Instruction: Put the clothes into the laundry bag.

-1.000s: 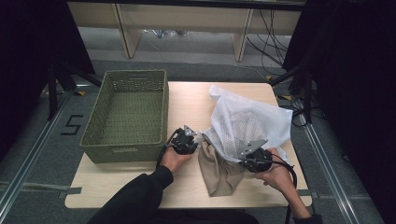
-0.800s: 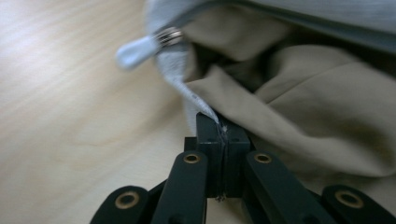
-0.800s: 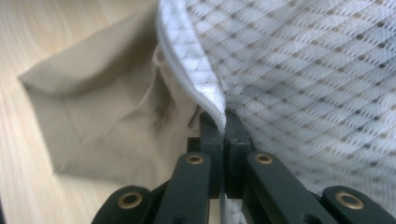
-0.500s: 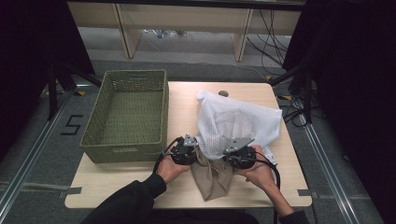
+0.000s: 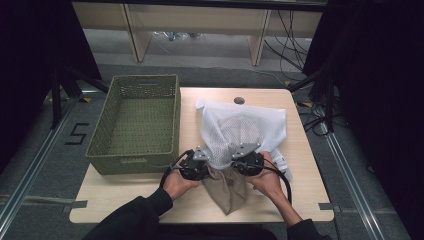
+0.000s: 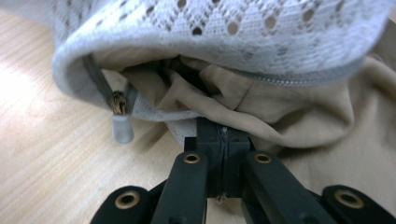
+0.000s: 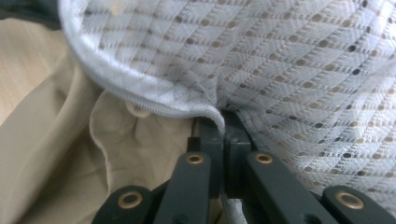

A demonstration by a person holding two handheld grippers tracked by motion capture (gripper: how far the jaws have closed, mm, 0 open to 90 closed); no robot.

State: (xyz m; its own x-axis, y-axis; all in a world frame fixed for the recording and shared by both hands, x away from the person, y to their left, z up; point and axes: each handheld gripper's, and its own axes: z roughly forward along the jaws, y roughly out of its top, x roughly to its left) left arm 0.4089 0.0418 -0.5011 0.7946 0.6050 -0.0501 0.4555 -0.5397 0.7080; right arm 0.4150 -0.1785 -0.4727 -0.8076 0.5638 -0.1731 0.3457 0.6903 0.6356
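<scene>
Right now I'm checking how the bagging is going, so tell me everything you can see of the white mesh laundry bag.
The white mesh laundry bag is soft netting with small holes and a grey zipper along its open mouth; the zipper pull has a translucent tab. It lies crumpled on the wooden table, right of the green basket, mouth toward the person. A tan garment spills from the opening. The left claw and right claw are each shut on the mouth's edge.

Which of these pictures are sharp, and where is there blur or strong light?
High view: evenly lit table, dark surroundings, mesh bag slightly soft. Left gripper view: zipper pull fairly sharp, mesh above blurred, glare on the wood at left. Right gripper view: near mesh sharp, beige cloth soft.
</scene>
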